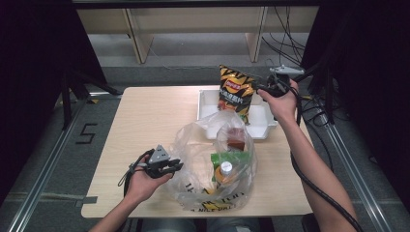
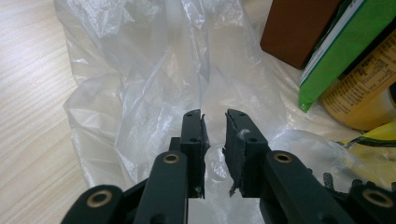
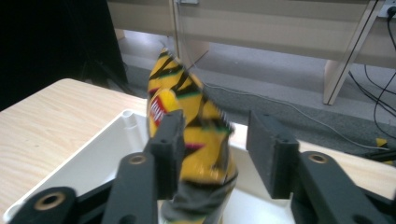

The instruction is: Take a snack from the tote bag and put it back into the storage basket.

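A yellow and black chip bag (image 1: 235,92) stands upright in the white tray (image 1: 208,99) at the table's far right. My right gripper (image 1: 261,89) reaches it from the right. In the right gripper view the chip bag (image 3: 196,135) is between the jaws of the right gripper (image 3: 217,119); the left pad touches it and the right pad stands clear, so the gripper is open. A clear plastic bag (image 1: 193,145) lies at the front. My left gripper (image 1: 174,166) is at its left edge. In the left gripper view the left gripper (image 2: 215,116) has its jaws nearly together on a fold of the film (image 2: 140,70).
Inside the plastic bag lie a brown box (image 1: 235,137), a green box (image 1: 232,158) and a yellow bottle with a white cap (image 1: 226,169). The wooden table (image 1: 145,121) has bare room on its left half. Cables trail over the floor at the far right.
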### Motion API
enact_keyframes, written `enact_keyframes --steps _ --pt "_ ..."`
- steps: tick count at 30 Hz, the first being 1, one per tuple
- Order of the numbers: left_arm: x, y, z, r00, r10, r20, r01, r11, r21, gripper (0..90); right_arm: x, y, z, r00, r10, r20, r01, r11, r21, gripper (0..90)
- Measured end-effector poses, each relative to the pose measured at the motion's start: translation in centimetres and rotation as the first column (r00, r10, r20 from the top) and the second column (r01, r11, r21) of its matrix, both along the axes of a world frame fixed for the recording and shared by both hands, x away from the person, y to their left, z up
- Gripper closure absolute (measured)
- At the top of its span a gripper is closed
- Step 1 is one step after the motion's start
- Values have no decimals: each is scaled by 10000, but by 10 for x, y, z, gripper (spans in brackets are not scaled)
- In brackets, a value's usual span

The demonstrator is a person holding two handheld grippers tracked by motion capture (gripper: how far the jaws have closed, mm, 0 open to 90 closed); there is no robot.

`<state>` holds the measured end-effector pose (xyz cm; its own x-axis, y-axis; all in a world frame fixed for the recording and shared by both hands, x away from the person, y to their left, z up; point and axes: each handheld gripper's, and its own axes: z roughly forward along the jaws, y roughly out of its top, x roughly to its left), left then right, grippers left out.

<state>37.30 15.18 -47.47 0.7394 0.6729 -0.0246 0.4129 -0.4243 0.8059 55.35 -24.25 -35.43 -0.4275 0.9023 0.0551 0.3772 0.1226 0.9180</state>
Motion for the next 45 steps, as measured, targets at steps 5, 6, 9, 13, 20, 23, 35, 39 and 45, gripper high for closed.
enact_keyframes --steps 5,6,9,13,20,23,35,39,45 --pt "1 1 0 9999 -115 -7 115 9999 50 762 -20 -6 -14 9987 59 -503 -48 9998 212 750" --pt "1 1 0 9999 -26 -168 25 10000 -80 763 -22 -6 -19 9985 78 -542 -67 9998 200 792" --pt "2 2 1 9999 -155 -71 156 9998 87 763 -26 -3 -33 9929 574 -1044 -547 9981 287 884" --pt "1 1 0 9999 -131 -43 131 9999 29 763 -22 5 -49 9824 808 -1683 -765 9966 319 900" --pt "0 1 -1 9999 60 -146 -62 9998 -175 762 -7 19 -69 9715 925 -2182 -925 9957 101 900" --pt "1 2 -1 10000 -43 -34 42 10000 -51 762 -2 24 -75 9682 983 -2300 -1038 9945 -120 900" --pt "1 3 0 9998 -98 -173 97 9999 -29 762 9 38 -99 9463 1138 -3025 -1314 9906 -386 900" --pt "1 3 0 9999 -102 10 101 9999 67 763 13 37 -104 9388 812 -3348 -1045 9932 -520 900" --pt "1 3 0 9997 -86 -227 84 9999 -67 763 21 33 -107 9403 701 -3330 -871 9955 -364 900"
